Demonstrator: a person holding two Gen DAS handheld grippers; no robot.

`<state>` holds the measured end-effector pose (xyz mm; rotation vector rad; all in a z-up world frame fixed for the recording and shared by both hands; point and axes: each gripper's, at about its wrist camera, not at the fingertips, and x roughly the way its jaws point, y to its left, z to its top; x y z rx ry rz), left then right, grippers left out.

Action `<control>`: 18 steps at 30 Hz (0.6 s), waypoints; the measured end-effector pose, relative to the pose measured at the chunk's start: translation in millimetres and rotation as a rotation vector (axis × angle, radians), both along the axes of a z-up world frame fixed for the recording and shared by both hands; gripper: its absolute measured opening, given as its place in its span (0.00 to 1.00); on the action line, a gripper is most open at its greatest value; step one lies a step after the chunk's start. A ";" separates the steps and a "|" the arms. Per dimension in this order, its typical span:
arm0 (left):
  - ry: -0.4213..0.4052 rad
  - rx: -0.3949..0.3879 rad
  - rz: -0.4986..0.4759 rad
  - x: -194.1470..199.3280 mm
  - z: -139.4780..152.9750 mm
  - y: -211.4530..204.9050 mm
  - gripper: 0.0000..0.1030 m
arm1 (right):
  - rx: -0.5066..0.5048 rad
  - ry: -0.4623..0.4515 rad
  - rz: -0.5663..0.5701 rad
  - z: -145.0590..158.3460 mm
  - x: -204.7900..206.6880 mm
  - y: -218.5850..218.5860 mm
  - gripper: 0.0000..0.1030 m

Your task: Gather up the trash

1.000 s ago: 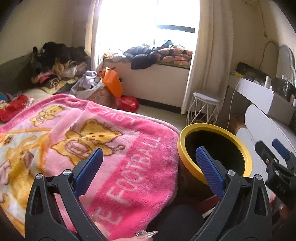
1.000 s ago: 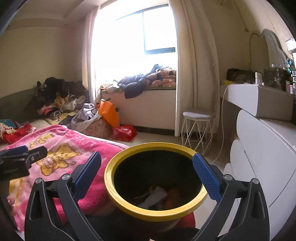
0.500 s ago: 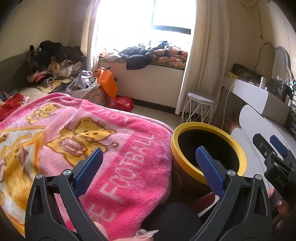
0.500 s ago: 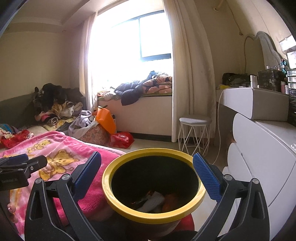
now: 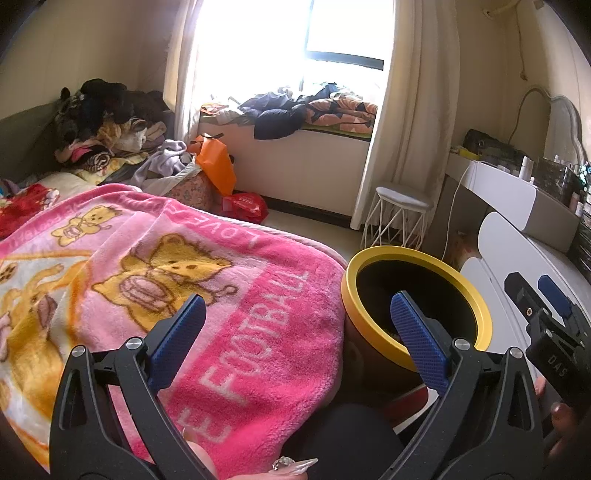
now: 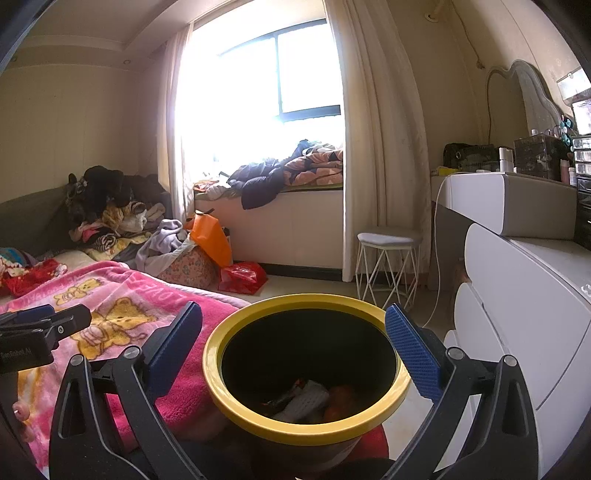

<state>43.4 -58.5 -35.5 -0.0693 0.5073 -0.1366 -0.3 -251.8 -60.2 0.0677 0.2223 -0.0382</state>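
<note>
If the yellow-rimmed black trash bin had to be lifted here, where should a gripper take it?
Grip the yellow-rimmed black trash bin by its rolled rim, probably on the near edge, coming from above with one finger inside and one outside. It stands upright with its mouth open, too wide to span. The pink bear-print blanket crowds its left side. The right gripper is open.

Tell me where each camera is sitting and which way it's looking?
Left wrist view: rides the open left gripper, looking over the pink blanket toward the window; the right gripper shows too.
Right wrist view: rides the open right gripper, looking down into the yellow-rimmed bin; the left gripper shows too.
Both see blanket, bin, window and white stool.
</note>
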 end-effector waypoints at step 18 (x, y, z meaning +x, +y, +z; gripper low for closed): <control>0.006 0.002 0.011 1.3 0.2 -0.7 0.90 | 0.006 0.004 -0.001 -0.3 -0.2 -1.8 0.94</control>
